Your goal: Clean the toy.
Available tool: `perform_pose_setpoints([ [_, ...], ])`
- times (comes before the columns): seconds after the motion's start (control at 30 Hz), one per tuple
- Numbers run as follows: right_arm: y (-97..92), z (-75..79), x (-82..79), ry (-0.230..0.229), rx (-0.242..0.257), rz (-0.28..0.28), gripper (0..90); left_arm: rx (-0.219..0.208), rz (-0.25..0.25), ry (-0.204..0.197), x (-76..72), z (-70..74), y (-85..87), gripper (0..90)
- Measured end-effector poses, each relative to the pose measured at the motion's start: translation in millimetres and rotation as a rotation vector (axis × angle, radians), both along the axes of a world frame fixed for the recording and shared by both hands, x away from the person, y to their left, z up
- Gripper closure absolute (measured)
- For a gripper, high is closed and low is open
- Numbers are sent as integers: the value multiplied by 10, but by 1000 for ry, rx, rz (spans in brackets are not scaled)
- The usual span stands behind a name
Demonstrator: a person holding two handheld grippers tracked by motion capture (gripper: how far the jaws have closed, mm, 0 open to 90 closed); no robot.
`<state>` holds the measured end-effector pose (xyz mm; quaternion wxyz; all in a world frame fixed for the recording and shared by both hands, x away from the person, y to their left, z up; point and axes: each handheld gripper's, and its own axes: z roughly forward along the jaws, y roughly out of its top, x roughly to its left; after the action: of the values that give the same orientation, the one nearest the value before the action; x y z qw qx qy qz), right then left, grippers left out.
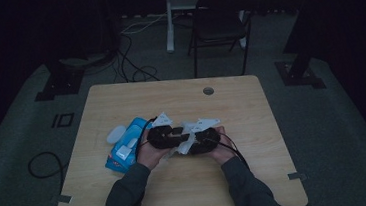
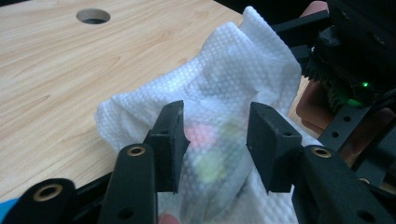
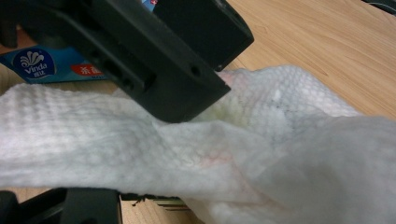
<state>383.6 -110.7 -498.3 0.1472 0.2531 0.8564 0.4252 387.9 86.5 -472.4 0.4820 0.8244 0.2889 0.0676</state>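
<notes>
- A blue tissue pack (image 1: 127,149) lies at the left of the bench (image 1: 189,193), a small white object (image 1: 115,134) just beside it.
- The left gripper (image 2: 215,140) has its jaws apart, straddling a white paper towel (image 2: 224,84) with faint pink and yellow showing through it.
- The right gripper (image 1: 205,140) meets the left at mid-bench, its jaws clamped on the paper towel.

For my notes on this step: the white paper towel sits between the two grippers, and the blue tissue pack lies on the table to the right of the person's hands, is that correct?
Not quite. In the high view, the blue tissue pack lies to the left of the person's hands, beside the left gripper. The white paper towel does sit between the two grippers.
</notes>
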Motion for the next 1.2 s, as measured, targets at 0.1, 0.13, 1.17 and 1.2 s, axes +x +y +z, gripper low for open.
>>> perform_pose_setpoints([
  [0.1, 12, 0, -3, 1, 1, 1, 337, -4, -7, -3, -7, -6, -25, 580],
  [0.13, 16, 0, -3, 0, 1, 2, 337, 1, -8, -5, -11, -10, -36, 593],
  [1.17, 76, -2, -40, -14, -21, 33, 338, 76, -116, 12, 7, 2, -242, 900],
  [1.2, 81, -3, -47, -11, -19, 35, 338, 78, -109, 10, 18, 5, -228, 900],
])
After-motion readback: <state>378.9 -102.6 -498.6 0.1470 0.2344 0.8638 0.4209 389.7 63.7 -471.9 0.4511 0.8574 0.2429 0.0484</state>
